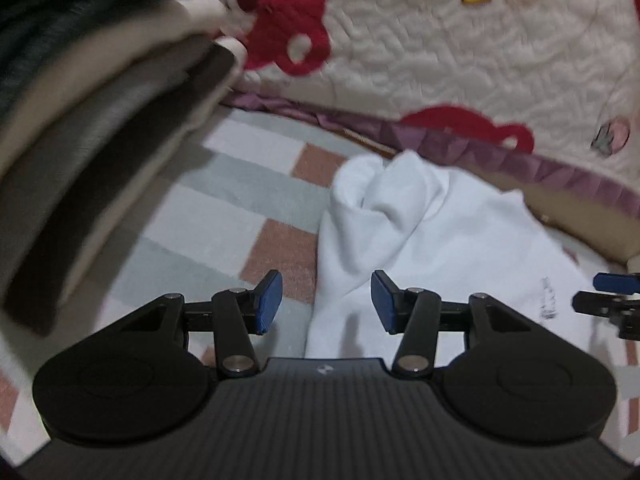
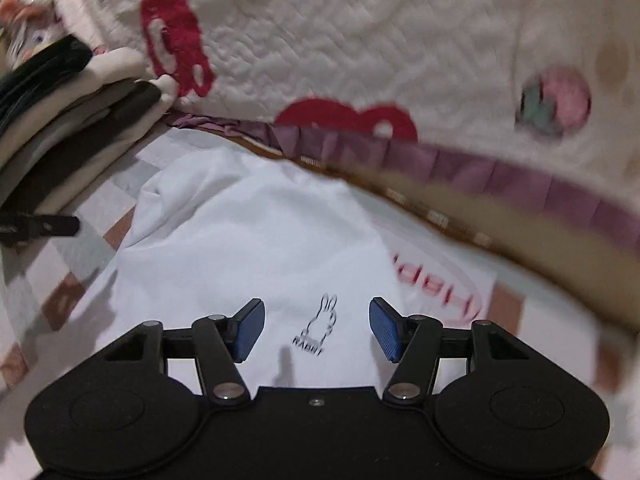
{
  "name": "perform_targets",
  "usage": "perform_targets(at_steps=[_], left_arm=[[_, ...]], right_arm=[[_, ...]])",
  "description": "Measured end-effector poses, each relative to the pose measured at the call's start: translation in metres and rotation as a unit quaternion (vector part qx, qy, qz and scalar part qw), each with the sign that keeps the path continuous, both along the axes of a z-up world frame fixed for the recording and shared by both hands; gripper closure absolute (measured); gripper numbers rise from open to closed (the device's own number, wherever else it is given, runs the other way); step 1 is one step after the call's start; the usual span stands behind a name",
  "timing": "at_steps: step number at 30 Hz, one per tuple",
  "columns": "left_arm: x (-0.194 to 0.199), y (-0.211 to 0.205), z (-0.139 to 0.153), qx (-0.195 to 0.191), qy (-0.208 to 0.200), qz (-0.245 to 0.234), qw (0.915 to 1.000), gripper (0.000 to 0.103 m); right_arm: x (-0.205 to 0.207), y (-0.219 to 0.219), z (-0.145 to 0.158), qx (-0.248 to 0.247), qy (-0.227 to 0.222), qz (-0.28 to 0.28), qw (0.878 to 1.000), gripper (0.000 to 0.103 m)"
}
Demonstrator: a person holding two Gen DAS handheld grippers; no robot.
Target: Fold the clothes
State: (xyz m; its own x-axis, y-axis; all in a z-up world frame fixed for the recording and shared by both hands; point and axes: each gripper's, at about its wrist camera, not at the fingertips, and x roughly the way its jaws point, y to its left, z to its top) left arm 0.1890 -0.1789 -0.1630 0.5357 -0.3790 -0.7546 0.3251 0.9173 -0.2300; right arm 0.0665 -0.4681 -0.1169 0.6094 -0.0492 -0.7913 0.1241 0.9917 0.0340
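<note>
Your left hand-held gripper (image 1: 326, 302) hangs with its blue pads spread wide and nothing between them; directly ahead of it, and reaching under its right finger, lies the white T-shirt (image 1: 432, 236), with a bunched fold of cloth standing up at the far end. The shirt rests on a checked blanket (image 1: 240, 208) of pale grey, white and terracotta squares. To the left of this gripper rises a stack of folded clothes (image 1: 92, 152) in dark green, cream, grey and black layers. Beyond the shirt, a quilted cream cover (image 1: 460, 48) with red shapes and a purple pleated trim hangs down. Your right hand-held gripper (image 2: 316, 330) is likewise spread open and empty, poised over the flat body of the same shirt, and between its pads you see a small rabbit print (image 2: 320, 326) lettered "RABBIT". Past its right finger, pink lettering (image 2: 436, 284) shows on a paler piece at the shirt's edge, too blurred to read.
</note>
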Motion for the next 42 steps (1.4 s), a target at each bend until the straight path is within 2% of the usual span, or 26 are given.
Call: perform_targets(at_steps=[7, 10, 12, 14, 16, 17, 18, 20, 22, 25, 27, 29, 34, 39, 42], left_arm=[[0.04, -0.021, -0.021, -0.012, 0.001, -0.024, 0.9996, 0.054], [0.057, -0.03, -0.029, -0.018, 0.001, -0.031, 0.9993, 0.056], [0.068, -0.035, -0.034, -0.021, 0.001, -0.036, 0.9991, 0.056], [0.08, -0.041, -0.039, -0.025, 0.001, -0.041, 0.9988, 0.057], [0.091, -0.047, -0.045, -0.028, 0.001, -0.046, 0.9985, 0.087], [0.096, -0.05, -0.047, -0.03, 0.001, -0.049, 0.9983, 0.094], [0.1, -0.052, -0.047, -0.028, 0.001, -0.048, 0.9984, 0.095], [0.089, -0.042, -0.028, -0.009, 0.006, -0.027, 0.9996, 0.095], [0.07, -0.008, 0.003, -0.084, -0.008, -0.008, 0.9964, 0.095], [0.03, 0.027, 0.04, -0.076, -0.073, -0.006, 0.9945, 0.095], [0.002, 0.05, 0.044, -0.068, -0.08, 0.01, 0.9944, 0.095], [-0.019, 0.071, 0.038, -0.064, -0.063, 0.038, 0.9952, 0.095], [-0.022, 0.093, 0.02, -0.059, -0.025, 0.056, 0.9964, 0.095], [-0.026, 0.115, 0.002, -0.053, 0.013, 0.074, 0.9958, 0.095], [-0.029, 0.122, -0.007, -0.047, 0.031, 0.081, 0.9951, 0.095]], right_arm=[[0.002, -0.052, -0.03, 0.017, 0.022, -0.045, 0.999, 0.039], [0.004, -0.062, -0.035, 0.061, 0.028, -0.043, 0.997, 0.04], [0.004, -0.067, -0.038, 0.092, 0.032, -0.039, 0.994, 0.051], [0.005, -0.072, -0.041, 0.124, 0.036, -0.035, 0.991, 0.051], [0.006, -0.076, -0.042, 0.142, 0.037, -0.033, 0.989, 0.051], [0.006, -0.076, -0.04, 0.132, 0.035, -0.035, 0.99, 0.051], [0.007, -0.075, -0.039, 0.127, 0.034, -0.037, 0.991, 0.05], [0.008, -0.073, -0.04, 0.126, 0.031, -0.037, 0.991, 0.05], [0.01, -0.07, -0.041, 0.125, 0.029, -0.038, 0.991, 0.05], [0.013, -0.067, -0.042, 0.123, 0.026, -0.039, 0.991, 0.05], [0.014, -0.065, -0.043, 0.121, 0.023, -0.04, 0.992, 0.05], [0.016, -0.063, -0.044, 0.12, 0.021, -0.041, 0.992, 0.042], [0.021, -0.055, -0.048, 0.111, 0.02, -0.04, 0.993, 0.041], [0.03, -0.036, -0.055, 0.049, 0.04, -0.023, 0.998, 0.04], [0.029, -0.04, -0.05, 0.02, 0.035, -0.047, 0.998, 0.038]])
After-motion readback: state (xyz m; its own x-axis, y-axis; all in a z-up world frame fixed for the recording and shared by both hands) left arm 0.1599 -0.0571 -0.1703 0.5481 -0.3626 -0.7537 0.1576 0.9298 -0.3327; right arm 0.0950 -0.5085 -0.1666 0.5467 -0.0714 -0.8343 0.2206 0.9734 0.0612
